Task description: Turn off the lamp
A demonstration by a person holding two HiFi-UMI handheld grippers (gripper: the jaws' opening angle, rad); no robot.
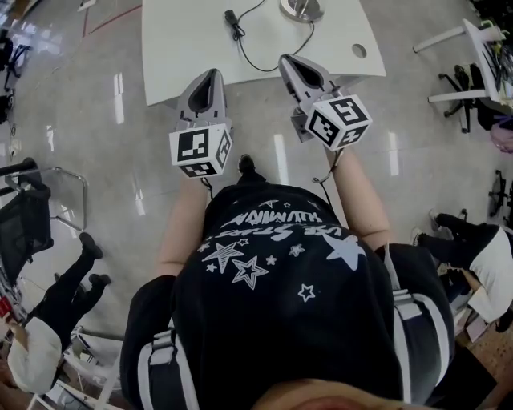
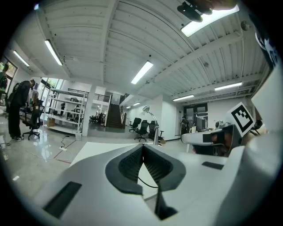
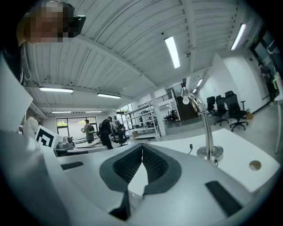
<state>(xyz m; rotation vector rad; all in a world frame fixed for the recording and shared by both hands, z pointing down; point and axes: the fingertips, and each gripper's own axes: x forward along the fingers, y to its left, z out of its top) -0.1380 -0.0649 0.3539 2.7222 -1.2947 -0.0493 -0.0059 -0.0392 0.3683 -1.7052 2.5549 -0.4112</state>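
At the near edge of the white table (image 1: 176, 56), the left gripper (image 1: 212, 76) and the right gripper (image 1: 288, 61) are held side by side, both clenched shut on nothing, as nothing is yet within reach; the lamp (image 3: 206, 132) is stood at the far side, nearer the right gripper; a dark block (image 1: 233, 22) on its cord, likely the switch, is laid ahead between them, so a closed tip could probably be used to press it.

Bright, even light falls from ceiling tubes (image 2: 142, 72) high above the left gripper (image 2: 142, 148). The floor (image 1: 120, 96) to its left shows streaky glare. Fisheye bends the edges, the corners go black, and the gripper's near body looks soft.
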